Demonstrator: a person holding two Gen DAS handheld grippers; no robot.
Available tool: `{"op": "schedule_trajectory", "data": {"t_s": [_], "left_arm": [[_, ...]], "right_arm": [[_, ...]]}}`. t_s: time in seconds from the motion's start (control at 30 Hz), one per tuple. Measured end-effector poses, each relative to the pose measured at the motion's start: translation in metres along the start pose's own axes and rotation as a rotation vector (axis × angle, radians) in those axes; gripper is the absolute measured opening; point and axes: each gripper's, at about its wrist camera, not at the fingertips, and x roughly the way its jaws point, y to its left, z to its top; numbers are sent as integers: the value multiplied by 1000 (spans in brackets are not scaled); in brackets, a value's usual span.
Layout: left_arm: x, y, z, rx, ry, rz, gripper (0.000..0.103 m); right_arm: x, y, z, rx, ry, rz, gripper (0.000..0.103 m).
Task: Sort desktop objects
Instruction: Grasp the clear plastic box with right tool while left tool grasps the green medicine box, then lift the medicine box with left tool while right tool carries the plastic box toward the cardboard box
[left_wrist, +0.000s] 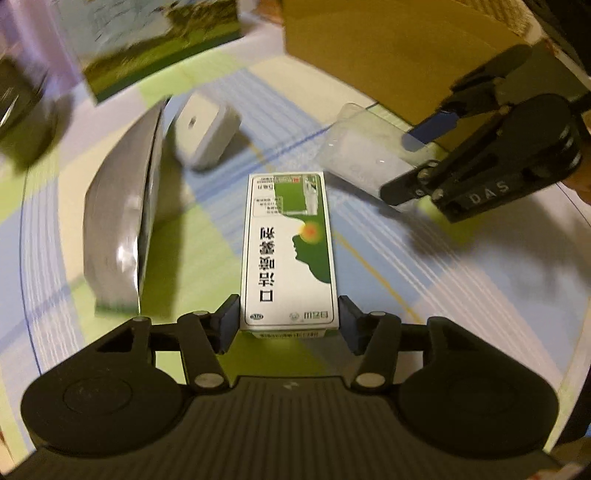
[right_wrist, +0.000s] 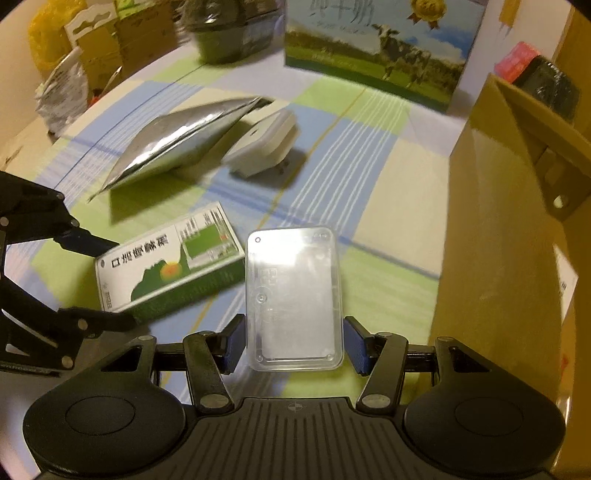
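The left claw (left_wrist: 288, 314) is closed on a green-and-white medicine box (left_wrist: 290, 251), its two pads pressed against the long sides at the near end. The box points toward twelve o'clock in the left wrist view, over the checked cloth of the counter (left_wrist: 229, 229); whether it rests on the cloth or is lifted cannot be told. At ten o'clock from the box a silver foil pouch (left_wrist: 122, 221) stands on its edge, and at eleven o'clock, just beside the pouch, lies a white plastic case (left_wrist: 207, 129). At two o'clock the right claw (left_wrist: 417, 162) grips a clear plastic box (left_wrist: 369, 147), with a brown cardboard box (left_wrist: 388, 48) beyond it.

In the right wrist view the right claw (right_wrist: 295, 343) has its blue pads against both sides of the clear plastic box (right_wrist: 293, 295), gripping it at the near end. At nine o'clock, just beside it, the medicine box (right_wrist: 170, 266) lies at a slant, held by the left claw (right_wrist: 114, 280) coming in from the left edge. At eleven o'clock are the foil pouch (right_wrist: 177, 144) and the white case (right_wrist: 262, 144), close together. At twelve o'clock stands a milk carton (right_wrist: 376, 48) printed with a cow, and at three o'clock the cardboard box (right_wrist: 498, 221) rises beside the counter (right_wrist: 369, 166).
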Motion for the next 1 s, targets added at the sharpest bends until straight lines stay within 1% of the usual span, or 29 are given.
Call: {"op": "schedule_trajectory", "data": {"t_s": [0.07, 0.2, 0.3, 0.43, 0.47, 0.5, 0.57, 0.6, 0.67, 0.77, 0.87, 1.0], "left_arm": [[-4, -4, -11, -58, 18, 23, 51], [-13, -9, -25, -126, 24, 62, 50], [-20, -13, -32, -170, 15, 61, 50], [-24, -26, -40, -141, -10, 73, 51], [-25, -30, -42, -131, -21, 85, 54], [-26, -32, -44, -128, -36, 94, 56], [-31, -35, -45, -140, -62, 98, 58], [-34, -36, -46, -148, -76, 100, 61], [-38, -36, -46, -144, -104, 108, 64], [-42, -35, -48, -135, -153, 127, 68], [-40, -29, -49, -164, -181, 116, 68], [-33, -26, -50, -169, -188, 118, 68]], "right_arm": [[-2, 8, -6, -14, 21, 6, 53], [-7, 17, -16, -4, 47, 30, 53], [-15, 19, -22, 35, 50, 57, 53], [-23, 25, -33, 90, 37, 69, 54], [-25, 26, -37, 113, 31, 64, 59], [-28, 28, -42, 135, 12, 59, 67], [-34, 31, -53, 168, -26, 45, 75], [-37, 32, -60, 187, -51, 33, 76], [-40, 34, -72, 206, -92, 31, 76], [-40, 31, -90, 233, -159, 2, 76], [-36, 24, -102, 248, -211, -13, 76], [-28, 20, -108, 265, -239, -5, 76]]}}
